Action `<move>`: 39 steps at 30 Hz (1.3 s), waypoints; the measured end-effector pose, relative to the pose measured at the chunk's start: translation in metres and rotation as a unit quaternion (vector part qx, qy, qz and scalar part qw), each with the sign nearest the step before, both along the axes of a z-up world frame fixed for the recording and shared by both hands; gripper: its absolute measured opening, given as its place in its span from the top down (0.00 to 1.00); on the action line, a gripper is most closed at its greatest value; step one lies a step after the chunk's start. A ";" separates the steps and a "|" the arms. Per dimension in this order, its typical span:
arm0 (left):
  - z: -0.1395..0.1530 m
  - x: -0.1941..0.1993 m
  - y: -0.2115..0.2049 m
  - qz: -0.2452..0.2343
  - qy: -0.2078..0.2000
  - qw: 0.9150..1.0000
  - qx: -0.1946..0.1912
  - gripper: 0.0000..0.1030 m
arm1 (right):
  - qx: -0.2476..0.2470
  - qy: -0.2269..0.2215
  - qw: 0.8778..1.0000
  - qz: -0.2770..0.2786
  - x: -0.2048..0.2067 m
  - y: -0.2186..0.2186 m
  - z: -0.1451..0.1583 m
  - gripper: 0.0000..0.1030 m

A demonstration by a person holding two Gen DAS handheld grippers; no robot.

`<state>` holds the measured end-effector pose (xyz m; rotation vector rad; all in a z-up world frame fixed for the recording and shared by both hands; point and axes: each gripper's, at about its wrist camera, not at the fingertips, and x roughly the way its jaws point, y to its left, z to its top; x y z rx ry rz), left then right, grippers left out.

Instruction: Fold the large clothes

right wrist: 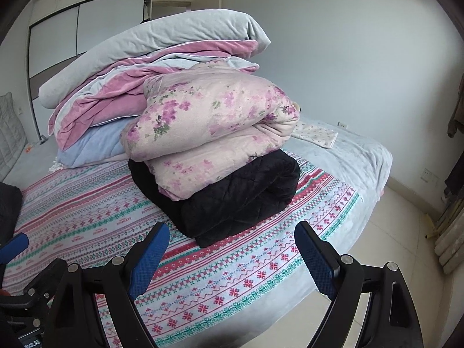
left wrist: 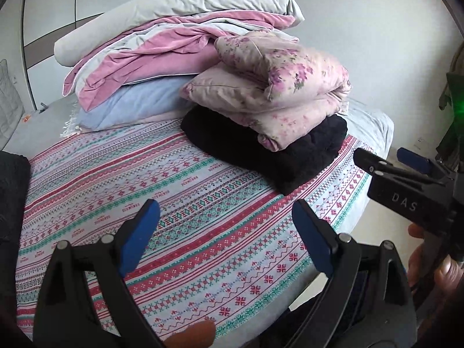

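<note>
Both my grippers are wide open, holding nothing: left gripper (left wrist: 224,232), right gripper (right wrist: 232,253), hovering over the patterned sheet (right wrist: 87,203). Straight ahead of the right one sits the folded stack: flowered quilt (right wrist: 214,127) on the black blanket (right wrist: 240,191). Another dark garment (left wrist: 13,197) lies at my far left, prob next. Risk imo: swinging across, I clip the stack & topple the quilt.

Both views low over bed (left wrist: 203,203)
</note>
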<state>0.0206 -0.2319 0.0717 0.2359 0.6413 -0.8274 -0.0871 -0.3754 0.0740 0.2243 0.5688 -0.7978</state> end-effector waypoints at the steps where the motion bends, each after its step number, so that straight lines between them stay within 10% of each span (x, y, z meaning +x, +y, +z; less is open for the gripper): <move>1: 0.000 0.000 0.000 0.002 0.000 1.000 0.000 0.10 | -0.001 0.001 1.000 0.001 0.001 0.001 0.000 0.13; 39: 0.004 -0.005 0.001 -0.018 0.003 1.000 -0.013 0.10 | -0.011 0.009 1.000 -0.012 0.003 -0.004 -0.002 0.13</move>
